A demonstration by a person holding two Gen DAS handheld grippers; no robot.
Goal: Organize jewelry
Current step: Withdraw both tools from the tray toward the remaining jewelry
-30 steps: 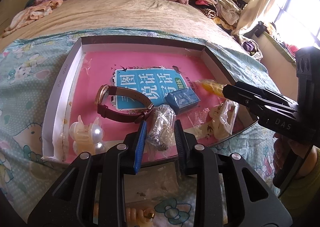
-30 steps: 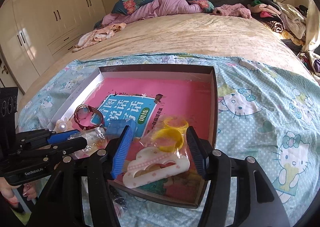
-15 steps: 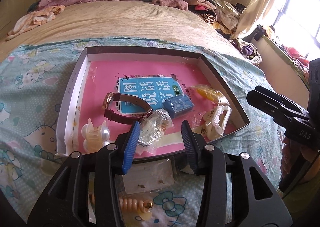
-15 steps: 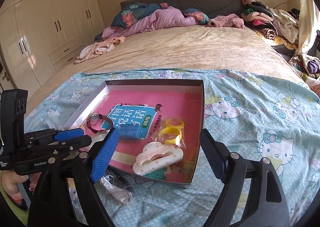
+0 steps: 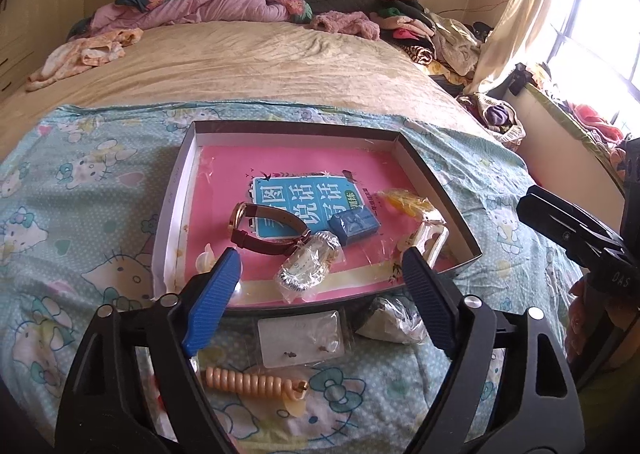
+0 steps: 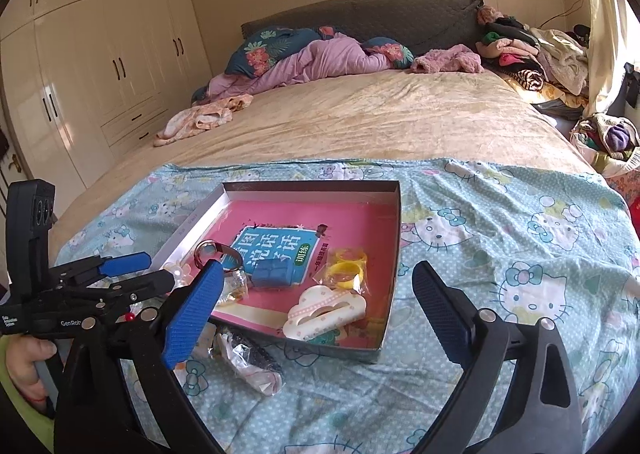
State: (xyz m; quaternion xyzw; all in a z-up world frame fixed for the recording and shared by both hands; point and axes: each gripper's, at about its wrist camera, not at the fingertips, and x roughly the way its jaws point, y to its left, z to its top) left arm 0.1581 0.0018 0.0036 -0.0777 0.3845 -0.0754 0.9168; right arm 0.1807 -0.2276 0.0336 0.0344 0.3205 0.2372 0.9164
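Most jewelry sits in the shallow grey box with the pink floor (image 5: 182, 189) on the bed, like the brown-strap watch (image 5: 266, 230), but the peach coil hair tie (image 5: 250, 380) and clear earring packet (image 5: 302, 338) wait outside, and both the left gripper (image 5: 316, 286) and right gripper (image 6: 318, 296) have fingers wide apart, holding nothing.

Both claws gape wide and hold nothing: the left claw (image 5: 320, 266) low in frame, the right claw (image 6: 320, 282) likewise.

Watch (image 5: 264, 230) lies in tray (image 5: 172, 213), left of box (image 5: 354, 225).
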